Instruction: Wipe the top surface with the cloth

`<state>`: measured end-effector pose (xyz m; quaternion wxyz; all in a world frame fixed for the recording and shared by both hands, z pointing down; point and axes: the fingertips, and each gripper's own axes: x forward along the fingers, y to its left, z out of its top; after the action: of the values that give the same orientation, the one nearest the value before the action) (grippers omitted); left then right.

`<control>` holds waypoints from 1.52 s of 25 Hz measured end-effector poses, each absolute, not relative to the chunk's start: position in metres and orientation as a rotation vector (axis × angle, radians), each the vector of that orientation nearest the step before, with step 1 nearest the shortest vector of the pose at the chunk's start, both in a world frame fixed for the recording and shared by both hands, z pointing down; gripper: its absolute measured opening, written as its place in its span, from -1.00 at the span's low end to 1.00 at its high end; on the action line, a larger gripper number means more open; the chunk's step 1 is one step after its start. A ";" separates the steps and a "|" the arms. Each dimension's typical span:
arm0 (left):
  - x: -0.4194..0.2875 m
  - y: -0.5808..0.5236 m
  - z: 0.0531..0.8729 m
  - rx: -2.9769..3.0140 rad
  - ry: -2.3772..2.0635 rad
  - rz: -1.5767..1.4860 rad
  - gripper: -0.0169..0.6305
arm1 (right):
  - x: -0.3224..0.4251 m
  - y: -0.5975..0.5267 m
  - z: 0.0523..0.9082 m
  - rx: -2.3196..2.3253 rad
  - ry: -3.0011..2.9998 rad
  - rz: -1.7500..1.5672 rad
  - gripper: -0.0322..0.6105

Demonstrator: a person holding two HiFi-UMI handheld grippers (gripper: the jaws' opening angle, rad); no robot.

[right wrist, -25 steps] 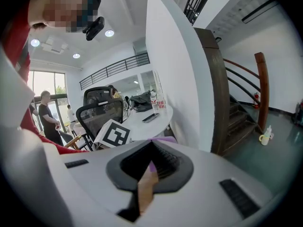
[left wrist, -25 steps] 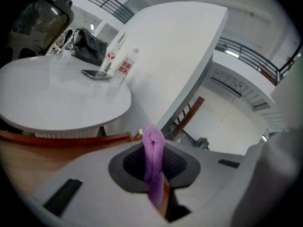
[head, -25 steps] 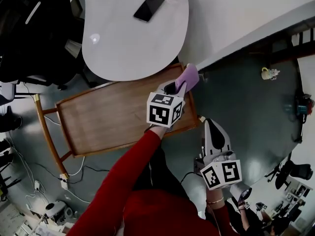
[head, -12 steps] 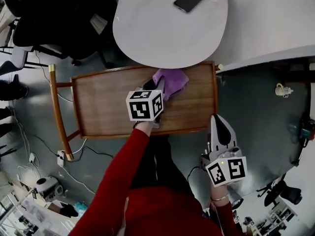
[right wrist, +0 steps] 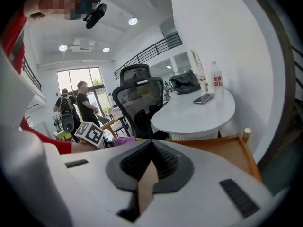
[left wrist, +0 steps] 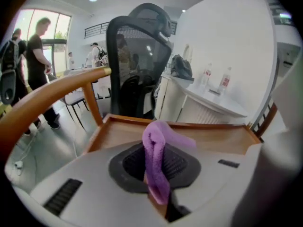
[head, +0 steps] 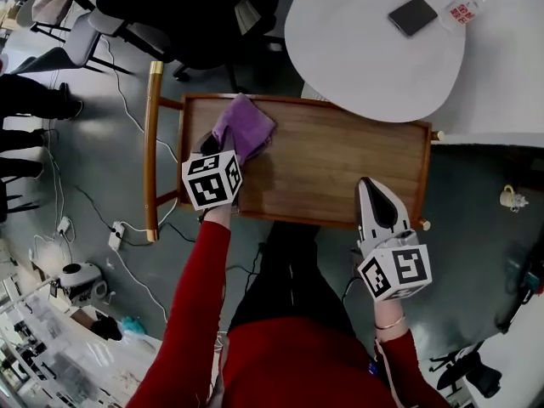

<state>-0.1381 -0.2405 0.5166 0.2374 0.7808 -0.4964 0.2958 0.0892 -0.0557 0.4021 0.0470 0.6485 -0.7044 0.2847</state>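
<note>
Left tool [head: 224, 145] has dragged the cloth [head: 243, 127] further left.

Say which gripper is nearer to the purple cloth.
Left. The left gripper is shut on the purple cloth; the right gripper is at the wooden top's near right edge, apart.

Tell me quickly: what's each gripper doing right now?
Left gripper: closed on the purple cloth, over the wooden top.
Right gripper: closed, holding nothing.
</note>
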 end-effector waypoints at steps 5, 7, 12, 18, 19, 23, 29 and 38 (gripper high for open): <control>-0.196 -0.245 0.508 2.052 -1.541 0.903 -0.79 | 0.070 -0.061 0.395 1.937 -2.180 0.864 -0.86; -0.207 -0.246 0.503 2.045 -1.595 0.940 -0.79 | 0.068 -0.058 0.393 1.946 -2.171 0.854 -0.86; -0.143 -0.219 0.461 2.280 -1.392 0.830 -0.79 | 0.086 -0.030 0.391 2.102 -2.061 0.855 -0.87; 0.068 -0.099 0.429 2.469 -0.564 0.605 -0.79 | 0.135 0.034 0.378 2.374 -1.810 0.851 -0.87; 0.095 -0.079 0.427 2.473 -0.466 0.600 -0.79 | 0.141 0.046 0.376 2.408 -1.773 0.850 -0.87; 0.177 -0.021 0.429 2.447 -0.217 0.605 -0.79 | 0.162 0.087 0.373 2.514 -1.660 0.849 -0.87; 0.202 -0.011 0.471 2.424 -0.255 0.769 -0.79 | 0.170 0.114 0.373 2.547 -1.623 0.878 -0.87; 0.036 -0.132 0.504 2.304 -0.798 0.804 -0.79 | 0.131 0.039 0.381 2.277 -1.913 0.883 -0.87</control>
<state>0.0364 -0.1315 0.5035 0.2830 0.8607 -0.2981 0.3004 0.1312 0.0388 0.3808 0.0197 0.7337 -0.6167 0.2846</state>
